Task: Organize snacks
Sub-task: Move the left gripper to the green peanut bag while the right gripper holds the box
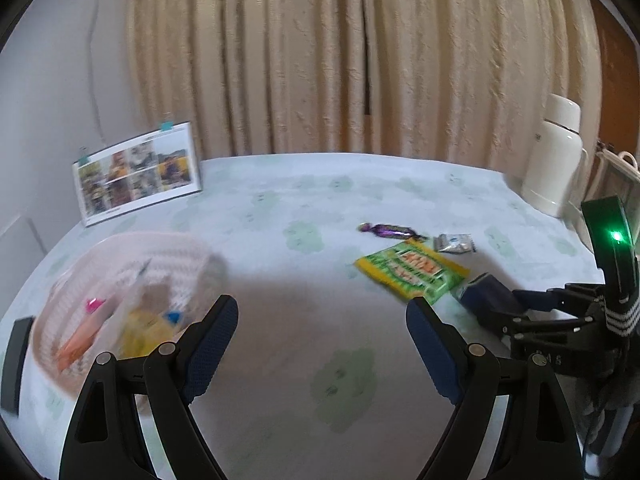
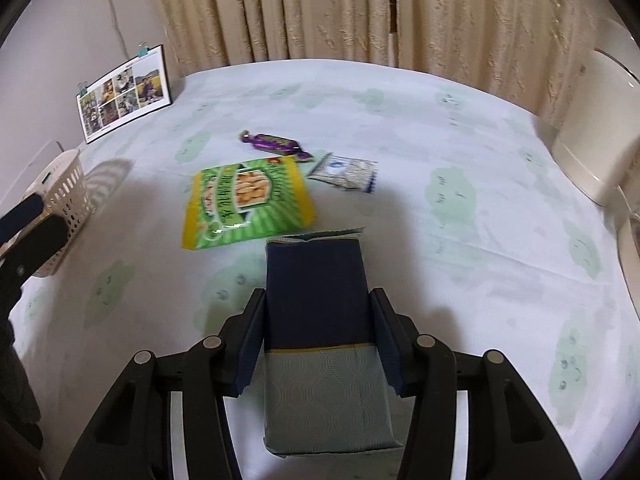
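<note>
In the left wrist view, the left gripper (image 1: 322, 320) is held spread, with nothing between its fingers. 1 white basket (image 1: 60, 300) is seen at the left, blurred, with several snacks inside; their count cannot be told. 3 snacks lie on the counter (image 1: 280, 240) to the right: 1 green packet (image 1: 412, 272), 1 purple candy (image 1: 390, 232) and 1 small silver sachet (image 1: 454, 243). A wide bare stretch is left between basket and packet. 1 white flask (image 1: 554, 160) stands near the far right edge.

In the right wrist view, the right gripper (image 2: 318, 324) is pinched on 1 dark blue packet (image 2: 320, 292), held above the counter just beside the green packet.
</note>
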`<state>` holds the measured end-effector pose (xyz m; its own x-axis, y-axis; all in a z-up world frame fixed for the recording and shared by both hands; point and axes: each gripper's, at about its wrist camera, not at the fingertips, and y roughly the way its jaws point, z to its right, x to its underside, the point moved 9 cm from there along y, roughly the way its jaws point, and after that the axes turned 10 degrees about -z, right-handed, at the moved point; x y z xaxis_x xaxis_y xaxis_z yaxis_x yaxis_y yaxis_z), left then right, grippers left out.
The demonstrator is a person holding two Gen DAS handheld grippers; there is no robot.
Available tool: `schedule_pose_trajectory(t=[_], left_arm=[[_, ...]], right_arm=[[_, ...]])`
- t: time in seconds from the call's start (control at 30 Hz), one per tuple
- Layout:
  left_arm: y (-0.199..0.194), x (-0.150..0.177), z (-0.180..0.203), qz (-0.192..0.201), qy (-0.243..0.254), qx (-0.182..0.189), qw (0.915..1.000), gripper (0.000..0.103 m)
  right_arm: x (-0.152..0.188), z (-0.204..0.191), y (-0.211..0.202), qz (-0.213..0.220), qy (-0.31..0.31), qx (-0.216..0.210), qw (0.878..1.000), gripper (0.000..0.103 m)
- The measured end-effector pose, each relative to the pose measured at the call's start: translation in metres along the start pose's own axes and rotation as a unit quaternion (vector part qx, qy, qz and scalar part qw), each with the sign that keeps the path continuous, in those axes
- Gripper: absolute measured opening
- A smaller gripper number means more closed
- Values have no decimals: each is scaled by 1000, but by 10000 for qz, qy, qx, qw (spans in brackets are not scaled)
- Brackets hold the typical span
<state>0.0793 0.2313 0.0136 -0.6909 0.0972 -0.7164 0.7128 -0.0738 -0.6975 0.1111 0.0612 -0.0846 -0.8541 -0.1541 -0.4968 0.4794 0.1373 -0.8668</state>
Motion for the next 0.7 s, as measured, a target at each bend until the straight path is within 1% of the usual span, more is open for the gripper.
schedule_pose_trajectory(t=[0.13, 0.23, 0.27, 0.4, 0.47, 0.57, 0.7], left_arm=[[29, -12, 22, -320, 329, 393, 9982, 86], [54, -18, 39, -640, 561, 749, 9935, 86], [62, -20, 43, -731, 619, 815, 9921, 86], [89, -29, 50, -996, 645, 1108, 9867, 86], [102, -32, 50, -1103, 615, 1204, 9847, 86], [121, -37, 50, -1230, 649, 1164, 9834, 86], [131, -44, 58, -1279, 763, 1258, 9808, 86]], right_arm=[[4, 9, -3, 19, 102, -73, 9999, 47], [5, 12, -5, 18, 144, -133, 9998, 47], [6, 12, -5, 17, 152, -144, 9998, 47], [6, 13, -6, 8, 165, -194, 9997, 48], [6, 14, -6, 0, 193, -240, 9995, 48], [6, 15, -6, -3, 230, -307, 9993, 48], [6, 15, -7, -9, 243, -343, 9991, 48]])
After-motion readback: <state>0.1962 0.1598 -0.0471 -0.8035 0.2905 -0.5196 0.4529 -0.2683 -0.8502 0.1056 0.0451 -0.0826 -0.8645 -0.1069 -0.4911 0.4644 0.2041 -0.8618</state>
